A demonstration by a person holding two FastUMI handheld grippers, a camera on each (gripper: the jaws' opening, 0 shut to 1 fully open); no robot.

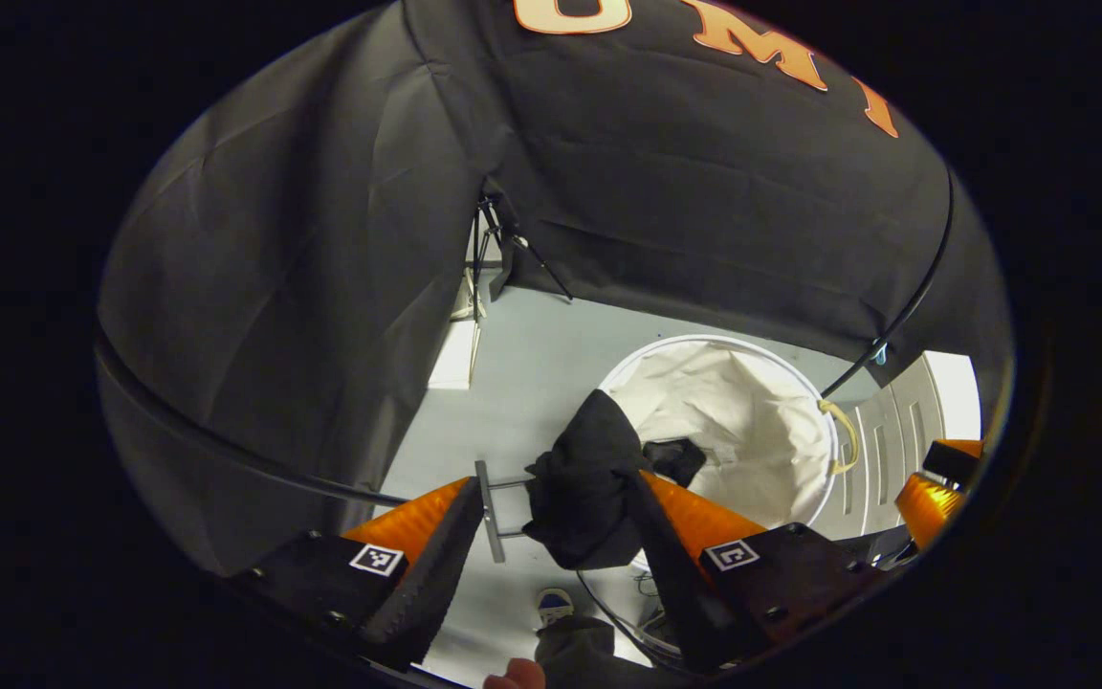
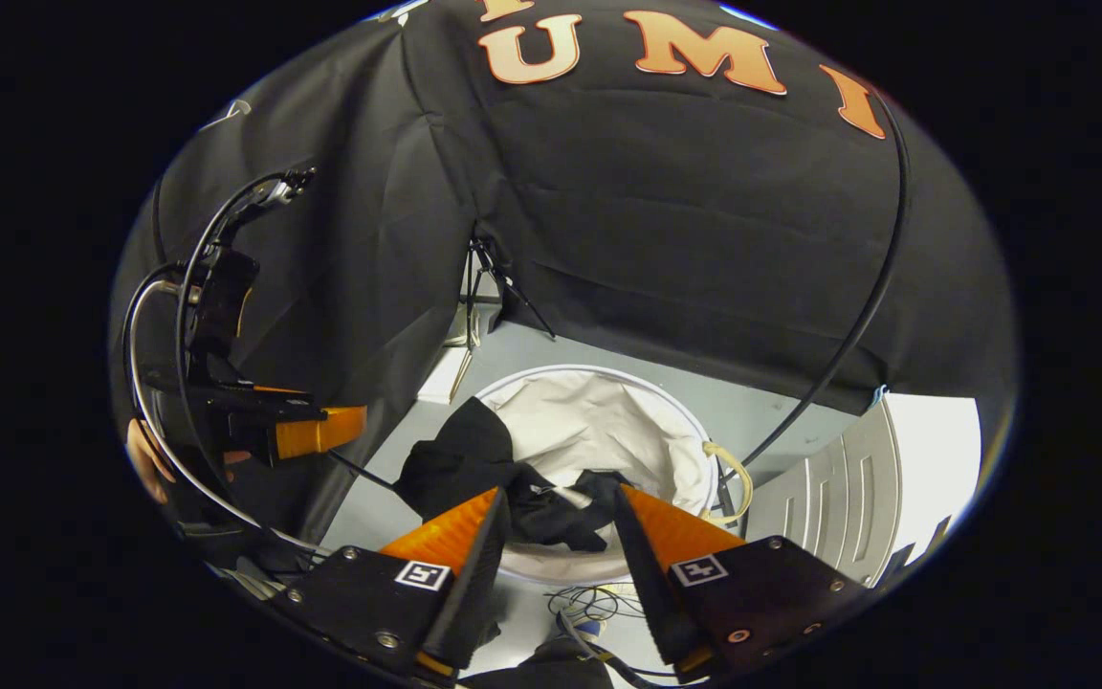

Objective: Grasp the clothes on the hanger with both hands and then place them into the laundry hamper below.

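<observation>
The left gripper (image 1: 551,531) and right gripper (image 2: 559,536) both gape wide, fingers holding nothing, the dark clothes (image 2: 474,474) draped beyond them over the hamper (image 2: 608,431) rim.

Black clothes (image 2: 460,464), white-lined laundry hamper (image 2: 608,431), pale grey floor (image 1: 532,364).

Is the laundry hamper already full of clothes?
No: in the right gripper view the laundry hamper shows bare pale lining, with only the dark clothes draped over its near rim.
</observation>
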